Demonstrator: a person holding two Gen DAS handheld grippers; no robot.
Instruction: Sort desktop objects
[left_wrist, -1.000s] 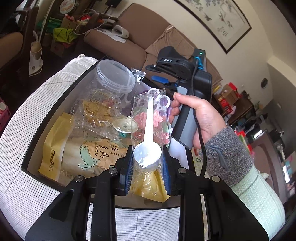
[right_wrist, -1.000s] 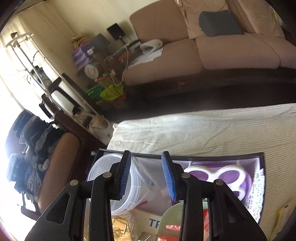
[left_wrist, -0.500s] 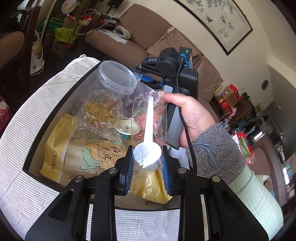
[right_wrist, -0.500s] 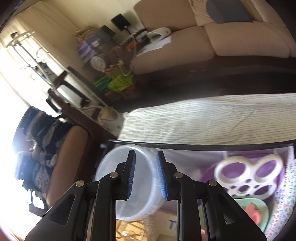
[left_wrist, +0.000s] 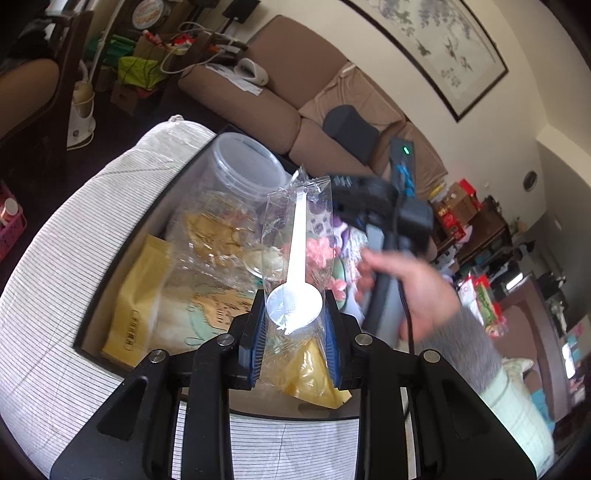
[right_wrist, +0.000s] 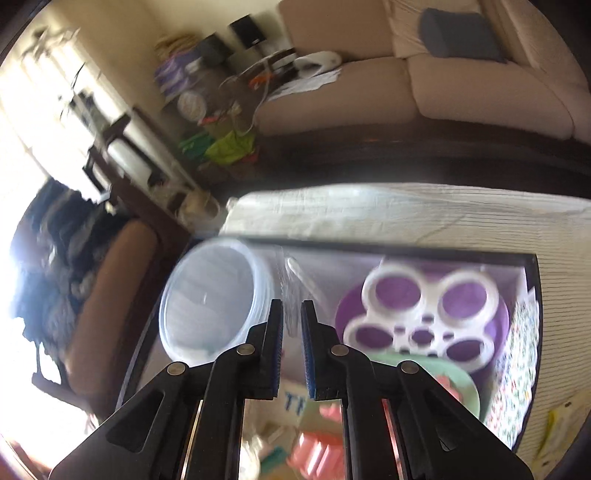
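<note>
The left gripper (left_wrist: 294, 334), low in the centre of its own view, is clamped on a clear bag (left_wrist: 297, 266) that stands up between its blue pads; inside the bag is a white scoop (left_wrist: 295, 295), bowl down by the pads and handle running up toward the frame's middle, with something yellow in the bag's bottom corner. Behind it a dark-walled box (left_wrist: 122, 254) sits on striped cloth and holds a yellow pouch (left_wrist: 136, 295) at lower left, a crinkled bag of gold rings (left_wrist: 214, 229) above that, and a clear tub (left_wrist: 247, 166) (lid on, contents not visible) at the far end. To the right, a hand (left_wrist: 417, 291) grips the right tool's handle. In the right wrist view the right gripper (right_wrist: 292, 332) sits at lower centre with its jaws drawn almost together on the clear film of the bag's top (right_wrist: 295, 291). The tub (right_wrist: 214, 299) lies left of them, and a white ring-shaped piece on a purple plate (right_wrist: 421, 310) lies to the right, all inside the box (right_wrist: 532, 273).
</note>
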